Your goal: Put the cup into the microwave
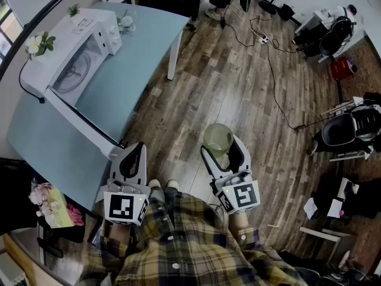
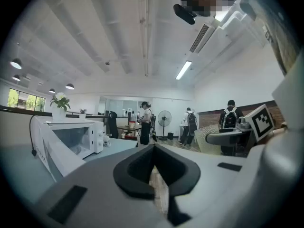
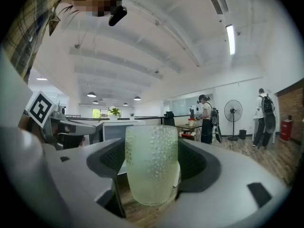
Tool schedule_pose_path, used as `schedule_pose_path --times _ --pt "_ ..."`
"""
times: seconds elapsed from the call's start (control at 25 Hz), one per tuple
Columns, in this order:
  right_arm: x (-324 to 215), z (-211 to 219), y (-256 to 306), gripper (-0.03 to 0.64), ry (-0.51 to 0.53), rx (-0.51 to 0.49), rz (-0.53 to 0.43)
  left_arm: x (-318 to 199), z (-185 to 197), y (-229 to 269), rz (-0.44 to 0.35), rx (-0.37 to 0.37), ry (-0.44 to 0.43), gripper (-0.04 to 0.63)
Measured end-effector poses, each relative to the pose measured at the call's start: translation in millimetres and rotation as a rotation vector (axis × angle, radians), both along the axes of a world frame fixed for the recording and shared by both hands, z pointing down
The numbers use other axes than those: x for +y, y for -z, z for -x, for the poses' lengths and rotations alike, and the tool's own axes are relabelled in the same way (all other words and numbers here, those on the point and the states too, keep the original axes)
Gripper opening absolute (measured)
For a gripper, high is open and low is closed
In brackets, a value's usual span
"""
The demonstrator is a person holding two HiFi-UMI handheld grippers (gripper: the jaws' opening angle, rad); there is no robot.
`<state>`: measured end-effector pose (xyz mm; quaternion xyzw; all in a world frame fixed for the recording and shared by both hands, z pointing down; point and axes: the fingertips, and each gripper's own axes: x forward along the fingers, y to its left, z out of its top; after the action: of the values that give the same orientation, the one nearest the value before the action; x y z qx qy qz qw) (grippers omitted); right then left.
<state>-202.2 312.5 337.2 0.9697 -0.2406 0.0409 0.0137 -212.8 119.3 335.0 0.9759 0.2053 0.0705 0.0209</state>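
Observation:
A translucent pale-green dimpled cup [image 3: 151, 163] stands upright between the jaws of my right gripper [image 3: 152, 175], which is shut on its sides. In the head view the cup [image 1: 218, 140] and right gripper [image 1: 219, 149] hang over the wooden floor, right of the table. The white microwave [image 1: 77, 58] sits on the light-blue table [image 1: 137, 52] with its door [image 1: 80, 119] swung open toward me. My left gripper [image 1: 132, 159] is near the table's corner by the door's edge, shut and empty. In the left gripper view the microwave [image 2: 76, 136] is at the left, beyond the left gripper [image 2: 153, 172].
White flowers [image 1: 38, 43] and a small plant [image 1: 74, 9] sit by the microwave. A tissue box [image 1: 55, 207] lies at the lower left. Cables [image 1: 268, 52] run across the floor, with chairs [image 1: 348, 127] at the right. Several people [image 2: 189, 125] and a fan [image 2: 164, 122] are far off.

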Motion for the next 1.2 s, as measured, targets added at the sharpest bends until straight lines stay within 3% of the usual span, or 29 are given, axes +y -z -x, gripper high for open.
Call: schedule_pose_path --times 0.16,0.64,0.92,1.2 --pt "16.4 4.7 -1.9 0.344 0.010 -0.010 0.019 20.3 -0.8 -1.6 -0.005 -0.003 -0.011 -0.011" --pt "69.3 5.9 -5.6 0.344 -0.028 -0.038 -0.072 58.1 -17.2 -7.7 -0.007 -0.033 0.006 -0.011" --pt "83.2 -30.5 -25.4 0.344 -0.062 -0.071 -0.120 63.3 -60.1 -6.2 -0.053 -0.021 -0.003 -0.011" --pt "86.2 -97.4 -18.0 0.344 -0.058 -0.049 -0.086 66.0 -135.0 0.1 -0.007 0.025 0.008 -0.011"
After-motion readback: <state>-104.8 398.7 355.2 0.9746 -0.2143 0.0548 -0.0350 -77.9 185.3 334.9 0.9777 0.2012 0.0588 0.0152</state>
